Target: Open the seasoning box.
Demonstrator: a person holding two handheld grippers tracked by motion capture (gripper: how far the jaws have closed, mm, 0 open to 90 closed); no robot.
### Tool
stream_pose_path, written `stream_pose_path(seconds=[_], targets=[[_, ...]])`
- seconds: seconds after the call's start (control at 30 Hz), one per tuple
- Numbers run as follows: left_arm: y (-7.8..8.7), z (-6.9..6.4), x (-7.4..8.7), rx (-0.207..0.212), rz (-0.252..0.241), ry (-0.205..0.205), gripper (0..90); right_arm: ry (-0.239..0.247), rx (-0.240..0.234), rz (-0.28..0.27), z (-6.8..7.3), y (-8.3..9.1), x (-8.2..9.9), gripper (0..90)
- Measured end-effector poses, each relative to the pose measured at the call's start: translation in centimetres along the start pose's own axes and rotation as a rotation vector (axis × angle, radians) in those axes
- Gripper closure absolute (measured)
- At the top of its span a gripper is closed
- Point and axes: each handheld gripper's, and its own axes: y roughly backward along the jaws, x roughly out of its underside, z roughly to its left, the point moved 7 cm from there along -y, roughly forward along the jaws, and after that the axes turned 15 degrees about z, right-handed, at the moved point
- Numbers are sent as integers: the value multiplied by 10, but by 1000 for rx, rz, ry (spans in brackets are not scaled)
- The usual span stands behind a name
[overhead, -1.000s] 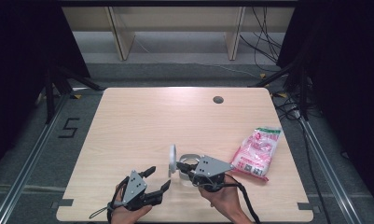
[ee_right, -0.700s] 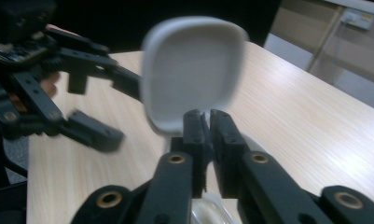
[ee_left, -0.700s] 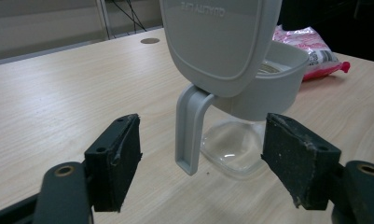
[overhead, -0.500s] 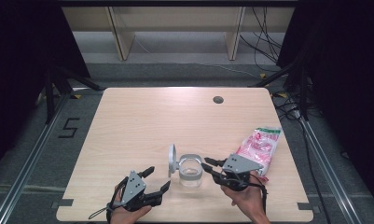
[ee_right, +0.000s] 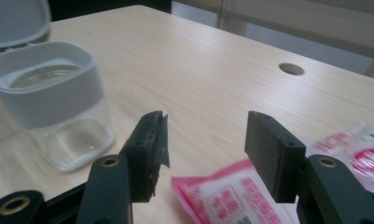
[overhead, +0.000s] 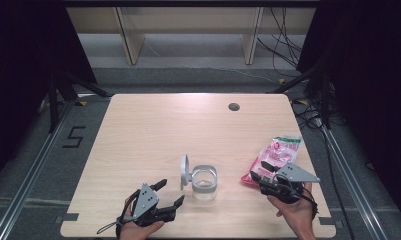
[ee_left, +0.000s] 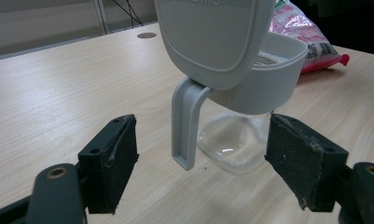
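- A clear jar [overhead: 204, 184] with a grey collar is seen standing upright near the front middle of the counter [overhead: 153, 130], its hinged lid [overhead: 185, 171] swung up and open on the left side.
- Nothing is seen inside the jar; through the glass only the counter is made out, so it is judged empty.
- A pink bag [overhead: 274, 159] is laid flat to the right of the jar, apart from it, near the counter's right edge. It appears sealed; what is in it cannot be told.
- The right claw [overhead: 263, 179] is held wide, nothing gripped, with its tips just at the near end of the bag; in the right gripper view the bag [ee_right: 250, 196] lies below and between the jaws.
- The left claw [overhead: 169, 192] is also held wide and empty, just in front and to the left of the jar; in the left gripper view the lid [ee_left: 212, 37] and the jar [ee_left: 236, 140] are framed between the jaws.
- The work in hand is judged to be picking up the bag, likely for filling the jar.
- A slip is likely if only a thin corner of the smooth bag is pinched.
- The jar could be tipped or pushed if the raised lid is struck by the left claw.
- Contents could be spilled if the bag is opened away from the jar's mouth.
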Motion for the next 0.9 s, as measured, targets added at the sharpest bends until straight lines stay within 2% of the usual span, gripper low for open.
stream_pose_path(seconds=[0.03, 0.07, 0.1, 0.17, 0.2, 0.23, 0.3, 0.37, 0.4, 0.47, 0.5, 0.57, 0.6, 0.63, 0.67, 0.7, 0.73, 0.77, 0.8, 0.83, 0.9], targets=[[1, 1, 0, -9, 4, -14, 240, -8, 2, 2, -4, 1, 3, 476], [1, 1, -1, -6, -9, -3, 239, -14, 2, 0, -7, 2, 4, 467], [1, 2, -1, -12, -4, -18, 238, -34, 8, 6, -10, 4, 7, 452], [1, 1, 0, -7, -2, -1, 236, -68, 29, 0, -17, 6, 11, 433], [1, 2, 0, -12, -1, -3, 235, -64, 46, -5, -24, 7, 13, 420], [1, 4, -1, -17, 0, -37, 234, -67, 52, -7, -28, 8, 15, 412], [0, 2, 0, -11, -3, -19, 234, -101, 69, -3, -36, 10, 20, 403], [-1, 1, 0, -5, -3, -24, 234, -140, 93, 4, -42, 10, 24, 400], [0, 0, 1, -7, 4, 2, 234, -121, 104, 10, -46, 9, 26, 400], [-1, 0, -1, -2, -9, 7, 234, -127, 117, 19, -48, 10, 28, 399], [1, 2, -2, -13, -5, -21, 234, -140, 127, 21, -51, 9, 29, 396], [0, 0, 0, -5, -5, 0, 234, -165, 145, 29, -58, 10, 33, 387], [-1, 1, 0, -3, -3, -13, 234, -193, 154, 32, -60, 10, 34, 379], [0, 3, 0, -14, 8, -30, 234, -177, 165, 31, -66, 10, 36, 374], [0, 2, 1, -14, 11, -9, 234, -209, 166, 39, -66, 11, 38, 373], [0, 4, -1, -17, 6, -37, 234, -221, 173, 44, -68, 10, 39, 371], [0, 2, -1, -4, -7, -15, 234, -205, 182, 46, -74, 9, 41, 371], [1, 2, -1, -10, 0, -6, 234, -236, 180, 55, -74, 9, 44, 371], [1, 2, 0, -10, 2, -9, 234, -220, 190, 51, -79, 7, 44, 371], [0, 2, -1, -8, -4, -6, 234, -254, 189, 58, -79, 8, 46, 371], [0, 4, -1, -19, 9, -36, 234, -239, 207, 48, -85, 8, 46, 369]])
